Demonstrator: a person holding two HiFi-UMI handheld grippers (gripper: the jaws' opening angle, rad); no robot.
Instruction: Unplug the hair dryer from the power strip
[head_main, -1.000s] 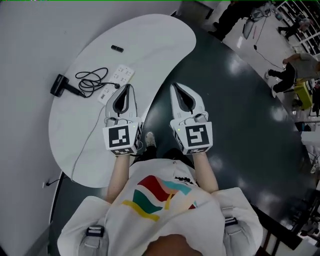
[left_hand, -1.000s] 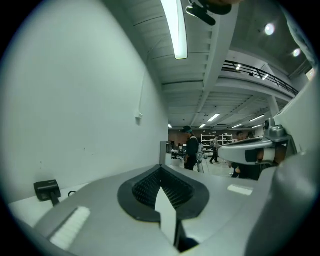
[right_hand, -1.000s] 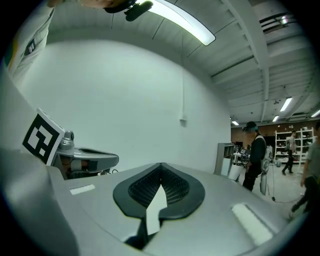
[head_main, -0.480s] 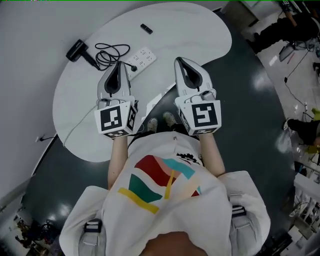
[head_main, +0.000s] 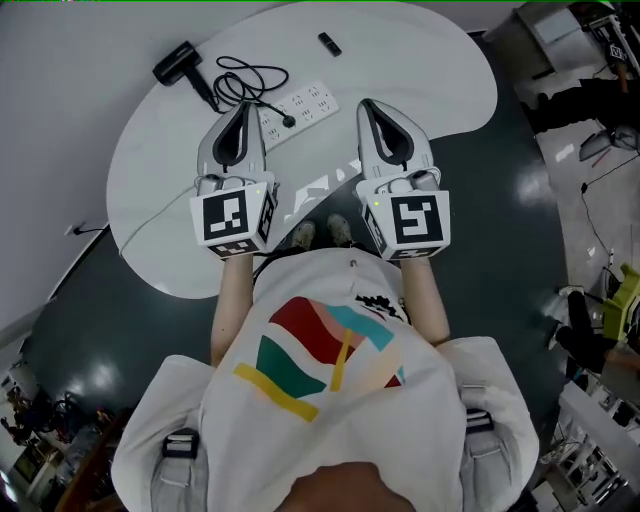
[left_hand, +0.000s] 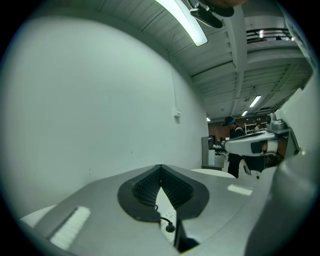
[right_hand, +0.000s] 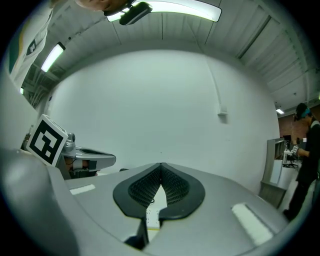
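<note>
**Approach Stage: Both Grippers Closed, Plug Not Yet Reached**

Read both tools as closed and empty. See the left gripper (head_main: 240, 110) with jaws pressed together and nothing between the pads, and the right gripper (head_main: 371, 108) likewise. Note the posture: side by side, near level, tips pointing out over the white table (head_main: 430, 70). Treat this as a probable carrying posture for the approach, with jaws closed to keep the tips slim and free of snags.

Locate the task items ahead of the tips:

- Find the power strip (head_main: 305, 103) flat on the table, between the two tips and slightly beyond them. Confirm it through the gap beneath each pair of closed jaws.
- Find the black plug (head_main: 288, 122) at the strip's edge, just ahead and to the right of the left tip, apparently seated in a socket.
- Trace the cord (head_main: 250, 82), loosely coiled beyond the left tip, on to the hair dryer (head_main: 178, 65), further ahead and to the left.
- Disregard the small dark item (head_main: 329, 44) well beyond the strip; not identifiable.

Judge the task as not started: plug in place, no contact made.

For the next move, open the jaws first. Then bring one gripper over the plug and the other onto the strip body as a hold-down. Expect the strip, probably light and unfixed, to lift with the plug unless pinned. Keep clear of the coiled cord to avoid dragging the hair dryer.
</note>
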